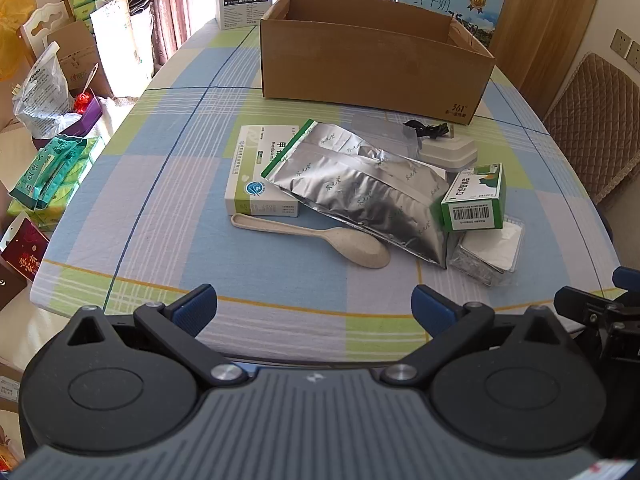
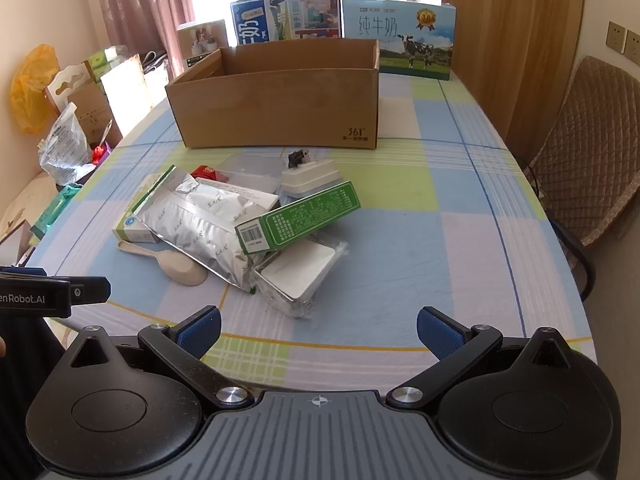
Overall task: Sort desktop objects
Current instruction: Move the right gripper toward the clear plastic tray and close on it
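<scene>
Pile of desktop objects mid-tabletop, nearer the near edge than the far one. On top: silver foil pouch [image 1: 360, 184], creased, lying across a white-and-green medicine box [image 1: 260, 172] and touching a green barcode box [image 1: 474, 200] tilted on the pile's right side. Beige spoon [image 1: 320, 240] flat on the cloth, just in front of the white box, bowl touching the pouch edge. Clear plastic case with white insert [image 1: 490, 250] at the pile's near-right, partly under the green box. White charger block with black cable [image 1: 448, 148] behind the pouch, toward the far edge. Open cardboard box [image 1: 372, 68] beyond the pile, near the far edge, upright, nothing visible inside. Milk cartons [image 2: 400, 40] standing along the far edge behind it. Bare checked cloth wide open on the right side of the tabletop [image 2: 480, 220] and along the near edge. Left tongs [image 1: 314, 308] spread wide, holding nothing, over the near edge. Right tongs [image 2: 318, 328] likewise wide apart, nothing between them.
</scene>
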### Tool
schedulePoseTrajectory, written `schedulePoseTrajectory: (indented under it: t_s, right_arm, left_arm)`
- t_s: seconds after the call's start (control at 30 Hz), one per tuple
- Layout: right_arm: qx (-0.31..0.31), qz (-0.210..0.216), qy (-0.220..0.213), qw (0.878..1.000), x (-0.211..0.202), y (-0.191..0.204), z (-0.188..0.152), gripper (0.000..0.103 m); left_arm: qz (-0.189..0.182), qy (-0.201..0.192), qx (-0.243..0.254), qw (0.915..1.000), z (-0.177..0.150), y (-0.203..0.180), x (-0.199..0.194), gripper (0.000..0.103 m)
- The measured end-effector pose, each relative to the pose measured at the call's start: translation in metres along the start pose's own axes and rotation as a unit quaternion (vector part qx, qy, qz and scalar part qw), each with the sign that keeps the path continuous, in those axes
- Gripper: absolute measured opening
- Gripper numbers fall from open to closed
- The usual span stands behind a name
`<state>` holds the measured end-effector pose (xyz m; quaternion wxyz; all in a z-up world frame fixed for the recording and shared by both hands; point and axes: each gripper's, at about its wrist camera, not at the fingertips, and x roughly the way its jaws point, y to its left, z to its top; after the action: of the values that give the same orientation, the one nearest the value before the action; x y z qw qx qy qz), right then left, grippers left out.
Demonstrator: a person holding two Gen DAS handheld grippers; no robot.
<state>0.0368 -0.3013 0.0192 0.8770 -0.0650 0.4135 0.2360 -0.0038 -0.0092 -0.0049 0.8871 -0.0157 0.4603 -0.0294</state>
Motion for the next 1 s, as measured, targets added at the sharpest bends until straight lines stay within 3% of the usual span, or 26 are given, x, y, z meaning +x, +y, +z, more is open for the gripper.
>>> schedulePoseTrajectory:
  t_s: [1.0]
  right_arm:
    - [-0.002,0.027,0.011,1.0,0.019,0.002,0.008,0.101]
  left_arm:
    - [-0.001,0.009,0.014,0.9999,0.006,0.005,0.011,0.102]
